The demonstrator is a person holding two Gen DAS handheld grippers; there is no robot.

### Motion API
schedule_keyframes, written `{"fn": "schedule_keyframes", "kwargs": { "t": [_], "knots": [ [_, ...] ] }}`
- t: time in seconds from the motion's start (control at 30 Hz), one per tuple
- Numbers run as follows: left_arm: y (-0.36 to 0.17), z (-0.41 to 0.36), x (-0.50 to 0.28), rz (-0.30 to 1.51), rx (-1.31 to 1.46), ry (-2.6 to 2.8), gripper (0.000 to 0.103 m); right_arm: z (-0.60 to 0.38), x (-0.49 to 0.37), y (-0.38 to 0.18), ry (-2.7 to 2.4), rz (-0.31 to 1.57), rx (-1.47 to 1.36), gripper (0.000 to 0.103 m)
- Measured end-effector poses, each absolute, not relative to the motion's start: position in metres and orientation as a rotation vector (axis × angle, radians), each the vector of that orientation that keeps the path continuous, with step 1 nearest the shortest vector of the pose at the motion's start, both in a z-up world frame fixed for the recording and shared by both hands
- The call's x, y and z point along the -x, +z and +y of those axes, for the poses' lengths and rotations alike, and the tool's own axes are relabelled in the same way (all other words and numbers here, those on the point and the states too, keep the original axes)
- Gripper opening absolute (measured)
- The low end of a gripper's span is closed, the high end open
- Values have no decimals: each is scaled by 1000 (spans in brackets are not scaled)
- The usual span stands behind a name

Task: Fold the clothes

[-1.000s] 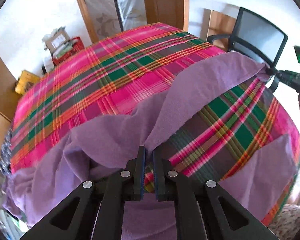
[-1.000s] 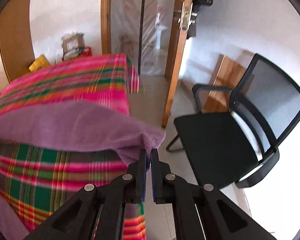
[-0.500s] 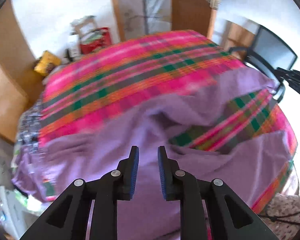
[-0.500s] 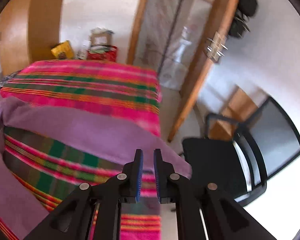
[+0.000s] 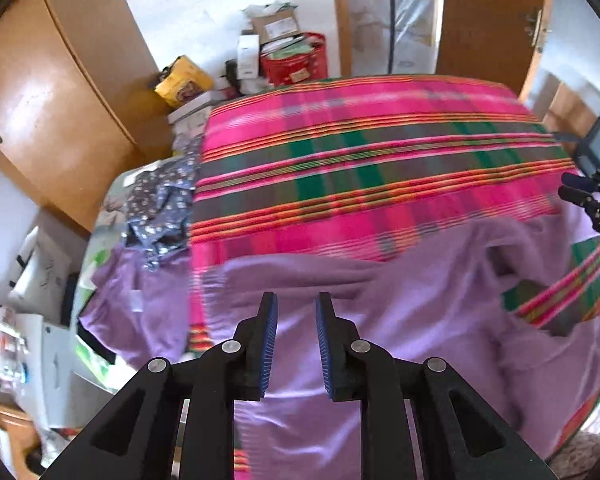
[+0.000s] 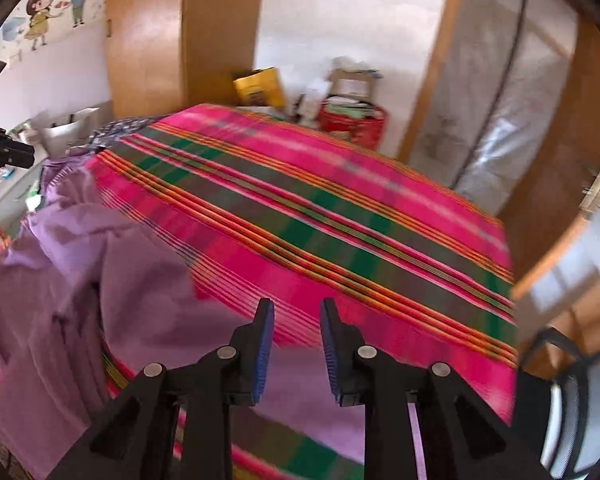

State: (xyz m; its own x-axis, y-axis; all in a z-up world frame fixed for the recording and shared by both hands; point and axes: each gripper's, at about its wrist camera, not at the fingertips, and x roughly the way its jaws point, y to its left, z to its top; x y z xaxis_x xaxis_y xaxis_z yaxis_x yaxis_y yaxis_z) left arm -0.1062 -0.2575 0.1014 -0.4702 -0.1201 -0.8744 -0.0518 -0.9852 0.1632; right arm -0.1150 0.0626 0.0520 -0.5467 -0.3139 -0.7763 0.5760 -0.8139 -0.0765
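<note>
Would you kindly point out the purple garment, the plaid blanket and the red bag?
purple garment [image 5: 420, 320], left wrist view, its flat middle.
plaid blanket [image 5: 360, 168], left wrist view, a green band.
red bag [image 6: 354, 120], right wrist view, its front.

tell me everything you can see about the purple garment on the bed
The purple garment is soft, plain lilac cloth with no print, lying rumpled and partly folded over itself on the pink-and-green plaid blanket. One end hangs off the bed's side beside a blue patterned cloth. Neither gripper holds it.
</note>
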Motion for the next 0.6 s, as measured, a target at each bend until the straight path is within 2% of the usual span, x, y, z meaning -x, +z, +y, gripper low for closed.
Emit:
{"fn": "schedule_keyframes", "kwargs": {
  "t": [0.13,0.23,0.4,0.53,0.6],
  "knots": [
    [90,-274,131,-213,-1627,-2652,20,37,141,35,-2176,260,-1168,25],
    [69,-270,153,-342,-1675,-2635,20,18,153,18,-2024,194,-1234,30],
    [35,-257,175,-472,-1809,-2647,20,-1,150,6,-1898,198,-1258,30],
    [21,-238,178,-675,-1824,-2679,20,-4,143,6,-1811,126,-1251,30],
    [13,-231,180,-768,-1843,-2669,20,-8,135,6,-1795,148,-1249,30]
  ]
}}
